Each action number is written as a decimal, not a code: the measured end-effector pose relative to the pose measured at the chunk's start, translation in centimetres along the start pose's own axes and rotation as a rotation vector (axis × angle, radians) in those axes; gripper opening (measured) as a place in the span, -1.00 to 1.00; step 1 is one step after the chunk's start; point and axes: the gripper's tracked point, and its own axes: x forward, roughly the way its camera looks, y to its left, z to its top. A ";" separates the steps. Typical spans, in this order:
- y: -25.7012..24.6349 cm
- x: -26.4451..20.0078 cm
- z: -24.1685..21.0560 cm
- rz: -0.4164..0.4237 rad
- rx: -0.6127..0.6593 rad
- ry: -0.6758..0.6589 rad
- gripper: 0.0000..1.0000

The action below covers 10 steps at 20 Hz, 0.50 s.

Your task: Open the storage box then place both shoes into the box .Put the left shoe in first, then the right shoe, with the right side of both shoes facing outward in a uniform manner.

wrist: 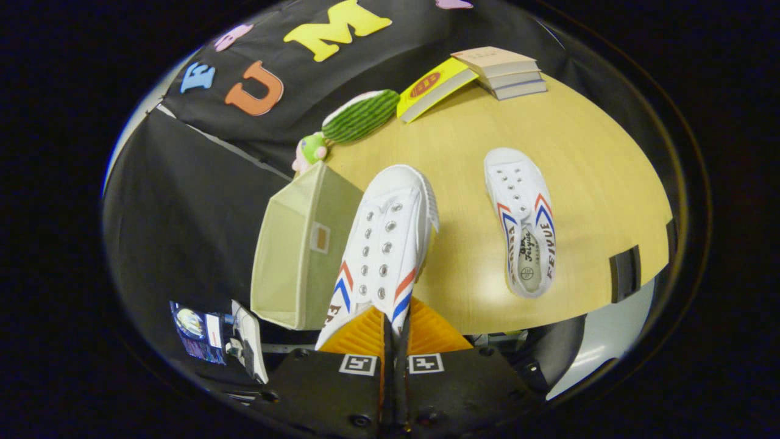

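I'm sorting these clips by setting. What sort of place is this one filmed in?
Probably a staged recording booth, not a home: a black cloth wall behind a wooden table holding props, namely stacked books, a plush toy and a fabric storage box. The gripper jaws pinch one white shoe; another shoe lies alongside.

The shoe (pixel 387 244) held between the fingers (pixel 365 334) is white with red and blue zigzag stripes and silver lace holes. At 3 o'clock from it, the other shoe (pixel 524 222) has the same colours. The box (pixel 298 256) is pale green. The worktop (pixel 585 183) is light wood yellow. At 12 o'clock lie a green striped plush toy (pixel 359 116) and a yellow book (pixel 434 86).
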 end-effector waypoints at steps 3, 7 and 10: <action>4.1 -3.2 0.2 0.020 -0.077 -0.045 -0.89; 10.6 -4.5 1.7 0.083 -0.168 -0.092 -0.89; 14.6 -3.1 2.6 0.107 -0.177 -0.076 -0.89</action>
